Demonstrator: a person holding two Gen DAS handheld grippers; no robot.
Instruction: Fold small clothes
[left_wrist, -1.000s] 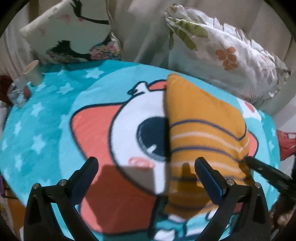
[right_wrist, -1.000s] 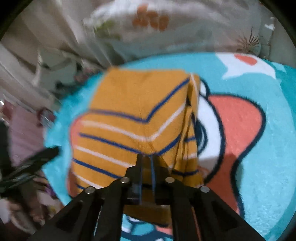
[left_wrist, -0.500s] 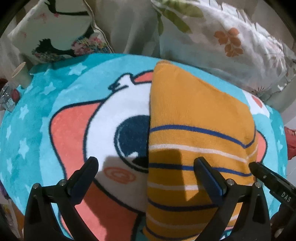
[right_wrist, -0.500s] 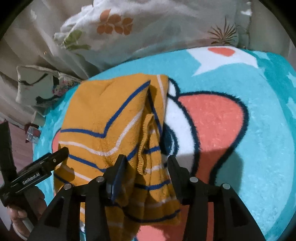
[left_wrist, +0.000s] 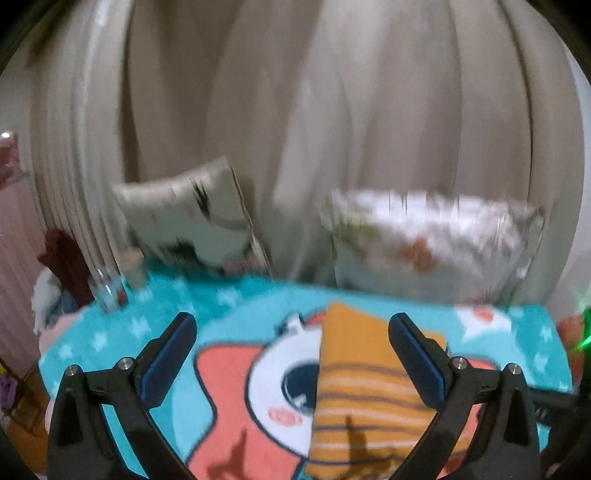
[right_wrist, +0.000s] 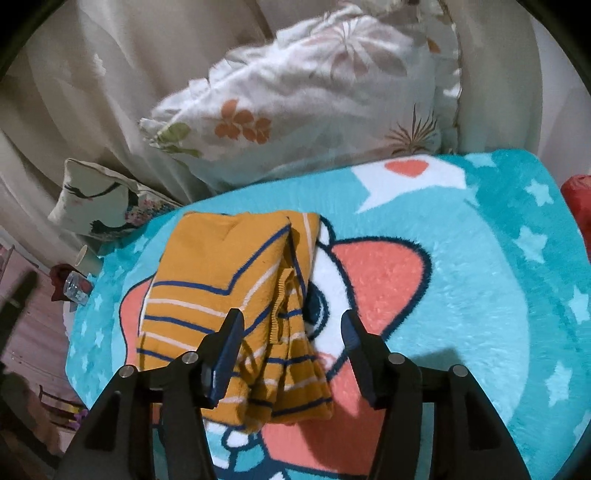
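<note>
A folded mustard-orange garment with blue and white stripes (right_wrist: 225, 295) lies on a teal cartoon blanket (right_wrist: 480, 295); it also shows in the left wrist view (left_wrist: 362, 387). My right gripper (right_wrist: 291, 325) is open and empty, raised above the garment's near edge. My left gripper (left_wrist: 291, 332) is open and empty, lifted and tilted up, with the garment below its right finger. The left wrist view is blurred.
A floral pillow (right_wrist: 306, 99) and a bird-print cushion (right_wrist: 107, 199) lean against beige curtains (left_wrist: 295, 129) at the back. A paper cup (right_wrist: 86, 258) and a clear glass (right_wrist: 75, 288) stand at the blanket's left edge. A red object (right_wrist: 578, 195) lies at the right.
The right gripper let go of the garment, opened wide and drew back. The left gripper lifted and tilted up towards the curtains. The garment stays folded on the blanket.
</note>
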